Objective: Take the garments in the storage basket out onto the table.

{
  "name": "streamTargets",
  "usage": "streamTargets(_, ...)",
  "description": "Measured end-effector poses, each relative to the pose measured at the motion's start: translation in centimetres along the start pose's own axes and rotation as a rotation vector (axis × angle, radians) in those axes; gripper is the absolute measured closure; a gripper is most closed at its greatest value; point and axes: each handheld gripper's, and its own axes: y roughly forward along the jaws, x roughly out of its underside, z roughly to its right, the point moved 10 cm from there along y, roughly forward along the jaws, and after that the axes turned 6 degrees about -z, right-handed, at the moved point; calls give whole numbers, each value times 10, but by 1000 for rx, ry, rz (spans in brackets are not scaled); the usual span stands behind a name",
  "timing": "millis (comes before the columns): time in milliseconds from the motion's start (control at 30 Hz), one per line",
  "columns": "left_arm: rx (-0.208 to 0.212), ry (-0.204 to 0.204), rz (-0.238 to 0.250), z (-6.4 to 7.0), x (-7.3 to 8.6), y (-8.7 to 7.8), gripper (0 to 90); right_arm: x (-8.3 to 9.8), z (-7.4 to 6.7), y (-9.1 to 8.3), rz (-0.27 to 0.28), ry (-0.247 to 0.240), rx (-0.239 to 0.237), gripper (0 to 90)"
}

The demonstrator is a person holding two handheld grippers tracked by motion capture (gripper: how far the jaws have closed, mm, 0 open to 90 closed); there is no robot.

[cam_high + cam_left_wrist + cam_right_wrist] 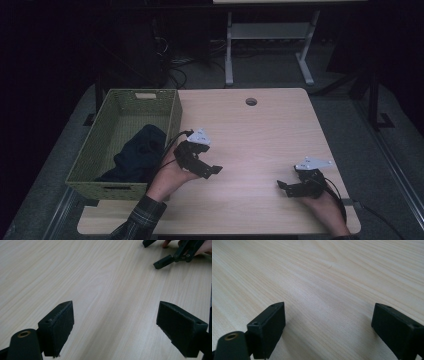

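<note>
A green woven basket (170,112) stands at the table's left edge with a dark blue cloth (137,155) lying in its near half. Just right of the basket, my left gripper (212,171) hovers over the wooden table (260,135), open, with nothing between its jaws. In the left gripper view its gripper (115,330) has both pads spread wide over bare wood. My right gripper (284,188) sits near the table's front right, open and empty. In the right gripper view its gripper (328,330) frames only wood grain.
A round cable hole (251,101) marks the table's far middle. A white desk frame (270,45) stands on the floor beyond. The other hand's gripper (172,257) appears at the top right of the left gripper view.
</note>
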Motion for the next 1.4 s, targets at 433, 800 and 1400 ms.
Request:
streamTargets(433, 8, 7, -7, -4, -10, -12, 143, 0, 0, 0, -1, -1, 0, 115)
streamTargets(800, 3, 25, -23, -9, -17, -25, 143, 0, 0, 0, -2, -1, 0, 116)
streamTargets(1400, -13, -3, -53, -17, -15, -43, 143, 0, 0, 0, -1, -1, 0, 116)
